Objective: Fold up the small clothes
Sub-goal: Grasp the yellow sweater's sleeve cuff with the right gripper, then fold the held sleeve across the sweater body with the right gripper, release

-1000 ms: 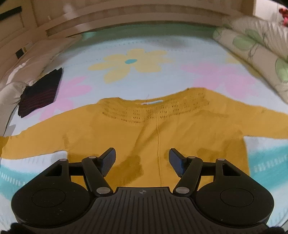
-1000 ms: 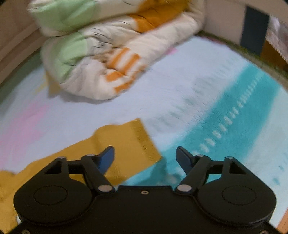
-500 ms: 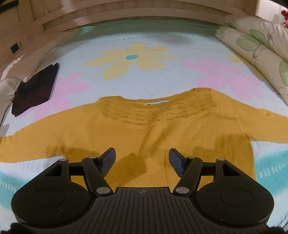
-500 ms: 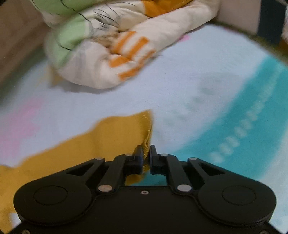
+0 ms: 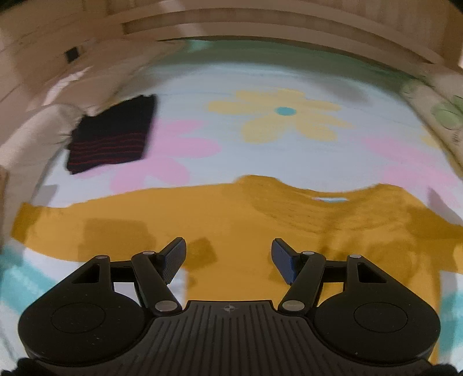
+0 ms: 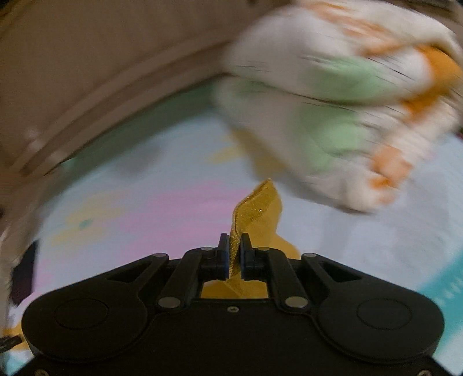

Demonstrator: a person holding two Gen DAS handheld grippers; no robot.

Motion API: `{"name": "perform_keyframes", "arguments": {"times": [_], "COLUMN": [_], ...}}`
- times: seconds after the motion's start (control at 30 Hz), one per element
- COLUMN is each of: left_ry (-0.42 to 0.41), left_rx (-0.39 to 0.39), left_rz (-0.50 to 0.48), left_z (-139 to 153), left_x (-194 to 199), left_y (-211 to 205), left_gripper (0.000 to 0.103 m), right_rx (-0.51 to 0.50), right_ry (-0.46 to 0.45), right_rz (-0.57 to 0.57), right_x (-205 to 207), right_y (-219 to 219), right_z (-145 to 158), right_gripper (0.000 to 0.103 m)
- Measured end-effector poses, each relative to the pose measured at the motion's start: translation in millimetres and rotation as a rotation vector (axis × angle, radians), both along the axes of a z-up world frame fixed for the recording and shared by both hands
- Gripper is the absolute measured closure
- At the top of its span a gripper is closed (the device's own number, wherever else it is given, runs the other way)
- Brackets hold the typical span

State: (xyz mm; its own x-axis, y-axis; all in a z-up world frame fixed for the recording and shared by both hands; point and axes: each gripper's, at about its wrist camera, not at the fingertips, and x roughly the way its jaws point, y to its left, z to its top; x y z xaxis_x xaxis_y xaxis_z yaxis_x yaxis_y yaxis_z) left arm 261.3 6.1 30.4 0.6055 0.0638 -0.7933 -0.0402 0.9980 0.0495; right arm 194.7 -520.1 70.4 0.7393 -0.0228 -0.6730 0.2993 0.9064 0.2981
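A mustard-yellow knit sweater (image 5: 231,219) lies spread flat on the flowered bedspread (image 5: 289,150), neckline away from me and one sleeve stretching to the left. My left gripper (image 5: 228,254) hovers open over the sweater's lower left body, nothing between its fingers. In the right wrist view, my right gripper (image 6: 235,248) is shut on the sweater's cuff (image 6: 257,211), which stands up from the pads, lifted off the bed. The sleeve below it is mostly hidden by the gripper body.
A folded black garment with red stripes (image 5: 113,136) lies at the back left of the bed. A rolled white, green and orange quilt (image 6: 341,98) sits close behind the lifted cuff. A wooden headboard (image 5: 260,26) runs along the far edge, with a pillow (image 5: 31,136) at the left.
The right gripper closed on the sweater's cuff and lifted it off the bed, swinging left. The left gripper slid left across the sweater, staying open.
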Motion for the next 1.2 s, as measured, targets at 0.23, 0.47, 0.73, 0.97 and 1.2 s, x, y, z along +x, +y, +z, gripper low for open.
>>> {"name": "perform_keyframes", "arguments": {"times": [0.23, 0.47, 0.73, 0.97, 1.2], "left_ry": [0.004, 0.020, 0.025, 0.033, 0.041], "left_rx": [0.073, 0.068, -0.002, -0.032, -0.078], "left_rz": [0.097, 0.152, 0.188, 0.195, 0.142], "left_z": [2, 5, 9, 6, -6], "left_x": [11, 15, 14, 16, 23], "left_y": [43, 71, 90, 92, 83], "left_gripper": [0.039, 0.039, 0.039, 0.039, 0.039], "right_rx": [0.037, 0.072, 0.115, 0.145, 0.189], "right_ry": [-0.019, 0.068, 0.152, 0.184, 0.122], "right_rz": [0.280, 0.479, 0.577, 0.640, 0.625], "right_x": [63, 115, 143, 135, 126], "right_y": [160, 304, 398, 434, 420], "right_z": [22, -22, -75, -105, -105], "right_gripper": [0.089, 0.088, 0.088, 0.081, 0.047]}}
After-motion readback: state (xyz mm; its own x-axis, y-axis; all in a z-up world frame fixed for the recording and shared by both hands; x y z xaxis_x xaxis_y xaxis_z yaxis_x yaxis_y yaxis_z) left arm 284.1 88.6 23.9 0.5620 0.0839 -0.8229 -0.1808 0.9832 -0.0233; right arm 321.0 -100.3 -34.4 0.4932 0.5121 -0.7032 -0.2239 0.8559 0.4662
